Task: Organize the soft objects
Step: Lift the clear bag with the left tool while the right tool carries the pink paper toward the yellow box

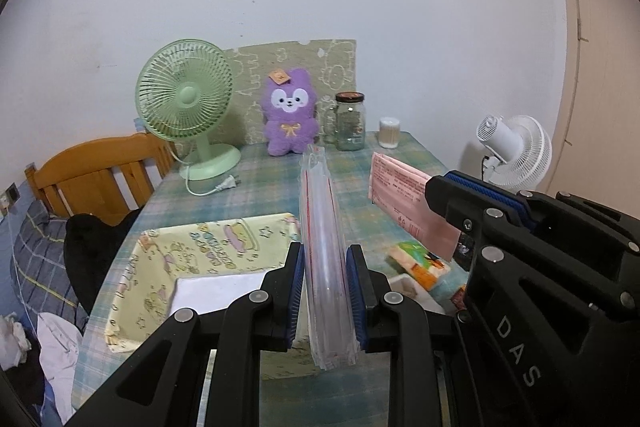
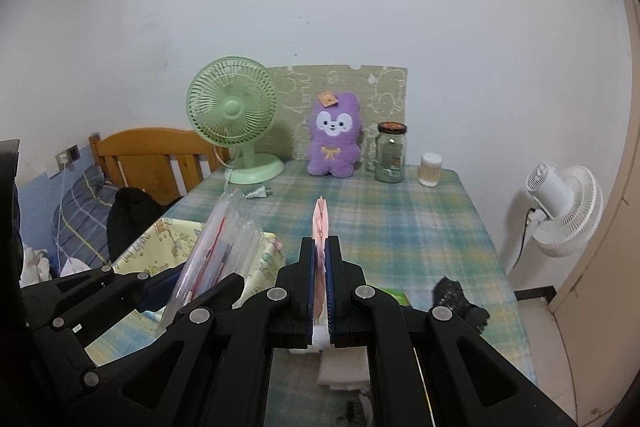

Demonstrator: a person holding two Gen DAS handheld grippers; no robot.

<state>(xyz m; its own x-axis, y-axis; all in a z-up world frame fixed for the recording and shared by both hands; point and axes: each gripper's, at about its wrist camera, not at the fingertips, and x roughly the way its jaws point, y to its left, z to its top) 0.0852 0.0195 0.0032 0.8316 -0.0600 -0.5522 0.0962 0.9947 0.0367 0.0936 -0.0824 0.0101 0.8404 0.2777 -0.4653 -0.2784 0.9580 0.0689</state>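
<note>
Both tools are clamped on flat packs held edge-up above the near part of the worktop (image 2: 400, 227): the left tool (image 1: 325, 291) grips a clear plastic pack with red lines (image 1: 320, 227), the right tool (image 2: 319, 291) a thin pink pack (image 2: 320, 223), the two side by side but apart. Below the left tool a shallow yellow cartoon-print tray (image 1: 160, 267) sits near the worktop's left edge with a white sheet (image 1: 216, 287) in it. Beyond the packs the checked middle lies open up to a green fan (image 1: 188, 115), purple plush (image 1: 290, 111), glass jar (image 1: 351, 121) and swab tub (image 1: 389, 133) along the wall.
</note>
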